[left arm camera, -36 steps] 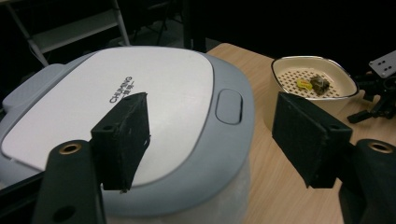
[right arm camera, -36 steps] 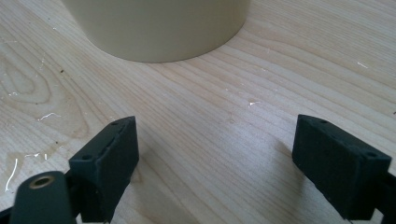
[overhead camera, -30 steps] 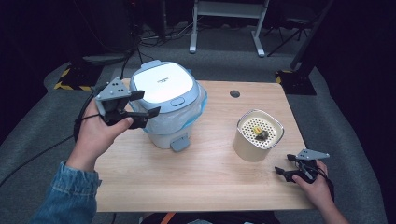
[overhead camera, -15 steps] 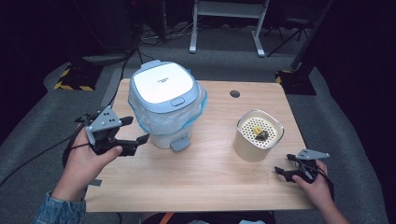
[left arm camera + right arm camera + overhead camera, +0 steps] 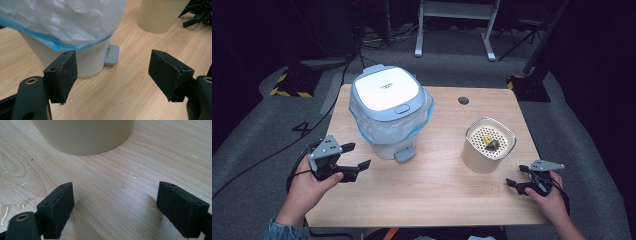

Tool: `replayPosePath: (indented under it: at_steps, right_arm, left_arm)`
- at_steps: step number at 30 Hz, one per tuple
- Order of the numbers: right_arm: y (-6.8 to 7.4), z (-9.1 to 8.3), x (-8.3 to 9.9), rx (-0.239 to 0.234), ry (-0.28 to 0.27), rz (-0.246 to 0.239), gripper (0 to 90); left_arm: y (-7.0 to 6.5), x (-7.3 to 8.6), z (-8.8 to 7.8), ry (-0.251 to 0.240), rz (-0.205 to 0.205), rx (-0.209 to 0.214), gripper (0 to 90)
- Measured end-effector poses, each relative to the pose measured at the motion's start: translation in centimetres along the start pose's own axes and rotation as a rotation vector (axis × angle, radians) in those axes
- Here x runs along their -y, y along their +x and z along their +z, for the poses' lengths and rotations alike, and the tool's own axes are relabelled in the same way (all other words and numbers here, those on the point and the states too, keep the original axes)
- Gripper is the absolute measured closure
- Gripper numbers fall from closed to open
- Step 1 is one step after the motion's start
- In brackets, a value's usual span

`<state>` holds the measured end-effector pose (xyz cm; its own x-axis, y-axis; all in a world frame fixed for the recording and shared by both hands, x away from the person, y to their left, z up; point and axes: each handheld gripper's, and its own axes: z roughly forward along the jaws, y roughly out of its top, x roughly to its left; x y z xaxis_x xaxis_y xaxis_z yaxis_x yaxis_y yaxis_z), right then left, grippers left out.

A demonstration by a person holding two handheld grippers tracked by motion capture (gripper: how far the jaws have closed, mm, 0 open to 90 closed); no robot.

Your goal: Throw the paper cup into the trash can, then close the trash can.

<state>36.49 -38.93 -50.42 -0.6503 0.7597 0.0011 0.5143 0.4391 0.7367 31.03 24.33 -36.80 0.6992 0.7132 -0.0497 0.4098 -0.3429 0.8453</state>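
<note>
Two open grippers, one lidded bin to handle

Both grippers are empty, jaws spread wide. The left gripper (image 5: 346, 162) hovers near the table's left front edge, just beside the pedal bin (image 5: 389, 117), aimed at its lower body. The right gripper (image 5: 526, 179) sits low at the table's (image 5: 432, 195) right front, near the cream cup (image 5: 488, 145) but apart from it.

The bin stands upright on the left half of the table, lid (image 5: 385, 92) closed, with a clear liner bag (image 5: 72, 22) folded over its rim and hanging loosely down the sides. A grey foot pedal (image 5: 111, 55) juts from the base toward the table's front edge.

Handling judgement: the bin looks like hard, thin-walled plastic, probably light and stiff, so it should slide or tip easily if pushed high up. The smooth, rounded body is wider than the jaws appear to open, and the liner is slick and crumpling, so a pinch there would likely slip or tear the film. Better holds seem to be the small latch tab (image 5: 401, 109) at the lid's front edge, or pressing down on the pedal. Steadying the base with the other gripper would probably help.

The cup holds small items on a perforated top (image 5: 490, 141); what they are is unclear.
</note>
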Motion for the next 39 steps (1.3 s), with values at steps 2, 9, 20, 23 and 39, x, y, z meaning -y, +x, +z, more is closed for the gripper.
replayPosePath:
  at_steps: [2, 9, 20, 23, 39]
  right_arm:
    - [0.0, 0.0, 0.0, 0.000, 0.000, 0.001, 14.7]
    - [0.0, 0.0, 0.0, 0.000, 0.000, 0.000, 14.7]
    - [0.0, 0.0, 0.0, 0.000, 0.000, 0.000, 14.7]
    - [0.0, 0.0, 0.0, 0.000, 0.000, 0.000, 14.7]
    - [0.0, 0.0, 0.0, 0.000, 0.000, 0.000, 14.7]
  left_arm:
    - [0.1, 0.7, 0.3, -0.001, -0.012, -0.002, 23.6]
    - [0.4, 3.3, 1.6, 0.014, -0.045, -0.020, 23.6]
    - [0.8, 8.1, 4.2, 0.098, -0.079, -0.034, 23.6]
    - [0.9, 9.1, 4.8, 0.123, -0.092, -0.038, 23.6]
    - [0.8, 11.4, 6.2, 0.282, -0.061, -0.073, 23.0]
